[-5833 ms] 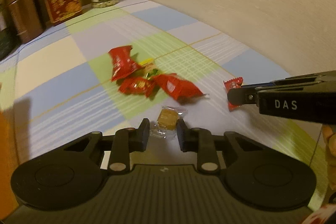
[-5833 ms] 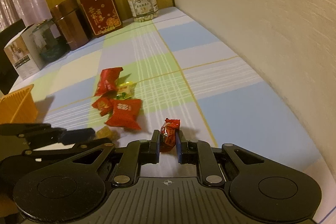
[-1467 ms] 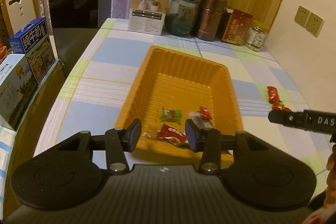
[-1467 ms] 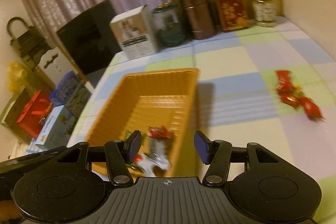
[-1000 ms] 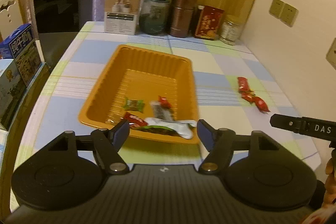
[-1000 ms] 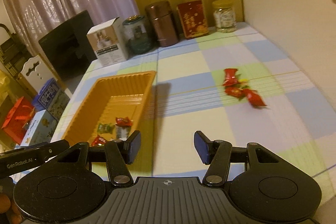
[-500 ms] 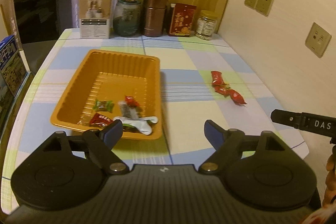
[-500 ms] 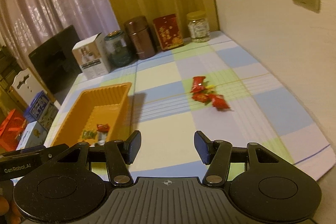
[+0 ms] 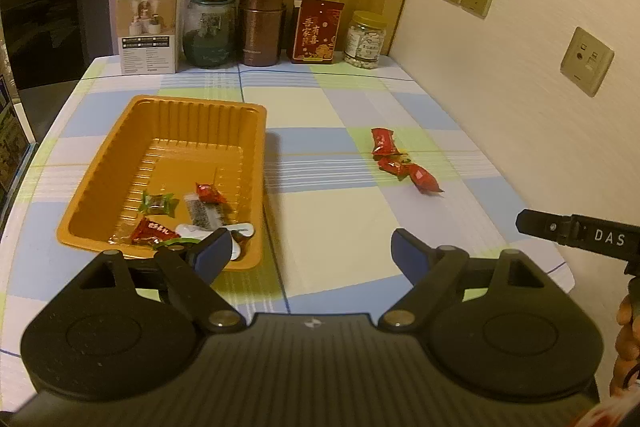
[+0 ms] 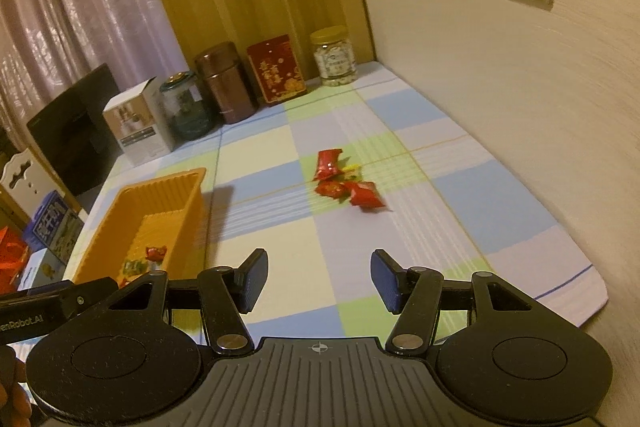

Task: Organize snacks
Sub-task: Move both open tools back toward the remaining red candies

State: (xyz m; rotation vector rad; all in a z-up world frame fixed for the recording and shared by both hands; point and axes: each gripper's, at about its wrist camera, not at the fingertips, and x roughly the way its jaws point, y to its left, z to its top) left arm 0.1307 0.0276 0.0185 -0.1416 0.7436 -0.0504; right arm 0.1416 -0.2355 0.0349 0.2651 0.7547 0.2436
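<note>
The left gripper (image 9: 310, 247) hangs above the near edge of the table, its black fingers with blue pads spread wide and nothing between them; the jaws have just been opening. The right gripper (image 10: 318, 279) is held beside it over the same near edge, its jaws parted about halfway and empty. Its black finger tip shows at the right margin of the left wrist view.

The table carries a checked cloth (image 9: 340, 219) of blue, green and cream squares. A rectangular orange plastic tray (image 9: 120, 135) with ribbed walls sits on the left half of the table, its short side towards the near edge. Inside it, towards the near end, lie several wrapped snacks: a small red candy (image 9: 208, 193), a green-wrapped candy (image 9: 158, 203), a dark striped bar (image 9: 202, 215), a red flat packet (image 9: 154, 231) and a white wrapper (image 9: 192, 230) against the near wall.

A cluster of red-wrapped snacks (image 9: 400, 165) remains on the cloth on the right half of the table, well apart from the tray and nearer the wall side. A yellow-green wrapper shows among them in the right wrist view.

Along the far edge stand, from left to right, a white cardboard box (image 9: 148, 29), a dark green glass jar (image 9: 209, 29), a brown metal canister (image 9: 262, 23), a red printed tin (image 9: 316, 31) and a clear plastic jar with a yellow lid (image 9: 366, 39).
</note>
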